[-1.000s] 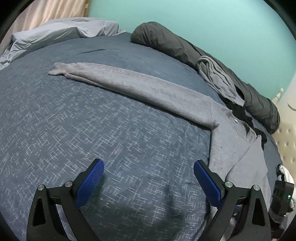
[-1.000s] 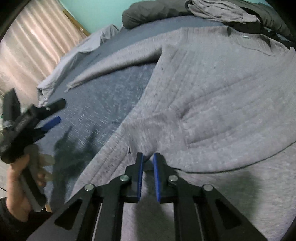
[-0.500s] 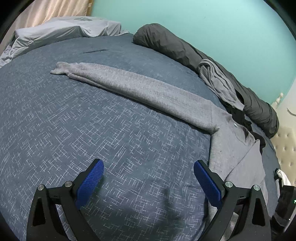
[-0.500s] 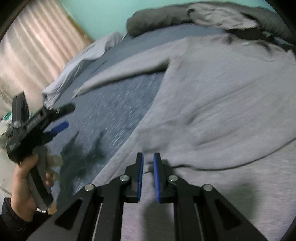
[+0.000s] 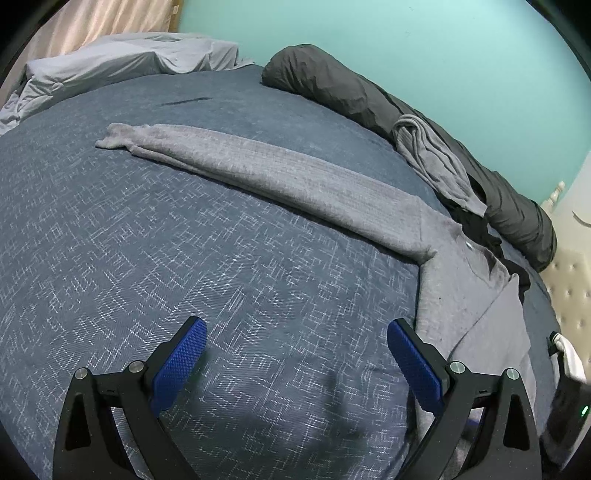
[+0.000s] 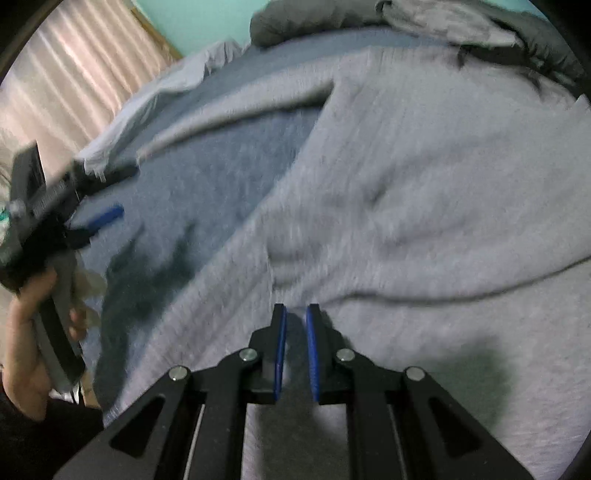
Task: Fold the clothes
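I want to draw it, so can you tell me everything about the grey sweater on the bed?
The grey sweater is a soft, ribbed-looking knit with long sleeves. It lies spread on the blue patterned bedspread, one sleeve stretched out straight and flat. Its neck opening points toward the dark rolled blanket. The right tongs are shut on a pinch of its lower part, which is folded over the body. The left tongs hang open beside it.

sweater [image 5: 458,280] on bed [image 5: 184,258], bolster [image 5: 369,99] behind, perhaps another garment [image 5: 428,155] atop

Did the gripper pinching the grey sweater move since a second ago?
Yes. The right gripper, shut on the grey sweater, has pulled back: the dark bolster has slid toward the top edge of its view.
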{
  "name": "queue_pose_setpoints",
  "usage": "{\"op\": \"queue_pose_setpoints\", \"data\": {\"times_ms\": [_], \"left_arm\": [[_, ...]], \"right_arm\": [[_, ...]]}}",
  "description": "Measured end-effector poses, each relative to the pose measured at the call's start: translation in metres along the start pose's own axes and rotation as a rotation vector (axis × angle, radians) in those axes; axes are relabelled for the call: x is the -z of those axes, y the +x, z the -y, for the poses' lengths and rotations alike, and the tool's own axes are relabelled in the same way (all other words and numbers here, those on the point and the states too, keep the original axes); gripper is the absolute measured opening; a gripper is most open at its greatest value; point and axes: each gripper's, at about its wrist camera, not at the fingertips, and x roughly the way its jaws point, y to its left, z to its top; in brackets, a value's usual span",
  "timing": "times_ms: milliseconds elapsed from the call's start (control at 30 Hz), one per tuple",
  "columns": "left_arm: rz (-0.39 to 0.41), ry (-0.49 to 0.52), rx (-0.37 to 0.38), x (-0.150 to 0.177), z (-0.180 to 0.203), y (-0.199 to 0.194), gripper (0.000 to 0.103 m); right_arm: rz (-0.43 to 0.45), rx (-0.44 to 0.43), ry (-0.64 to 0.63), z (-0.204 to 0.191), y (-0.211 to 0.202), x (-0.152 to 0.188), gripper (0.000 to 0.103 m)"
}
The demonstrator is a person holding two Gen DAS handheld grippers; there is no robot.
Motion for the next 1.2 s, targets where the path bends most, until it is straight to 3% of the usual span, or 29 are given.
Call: {"op": "queue_pose_setpoints", "data": {"times_ms": [67,333,400,600,700,933,1200], "left_arm": [[-0.001,-0.008,-0.003,-0.001,-0.002,0.001,0.1],[0.004,-0.057,-0.004,-0.009,-0.017,0.003,0.1],[-0.003,-0.081,0.003,-0.011,-0.023,0.005,0.1],[-0.003,-0.119,-0.014,-0.027,-0.041,0.006,0.1],[0.005,-0.184,-0.014,-0.042,-0.062,0.008,0.1],[0.01,-0.313,-0.093,-0.09,-0.119,0.025,0.1],[0.015,-0.322,-0.225,-0.146,-0.157,0.048,0.1]], "right_arm": [[0.021,0.0,0.008,-0.001,-0.003,-0.007,0.01],[-0.055,-0.056,0.043,-0.006,0.019,0.01,0.01],[-0.011,-0.09,0.078,0.002,0.003,0.012,0.01],[0.122,-0.074,0.131,0.043,-0.055,0.014,0.01],[0.168,-0.069,0.145,0.065,-0.077,0.018,0.01],[0.197,-0.086,0.213,0.109,-0.095,0.029,0.01],[0.229,-0.101,0.195,0.119,-0.12,0.026,0.01]]}}
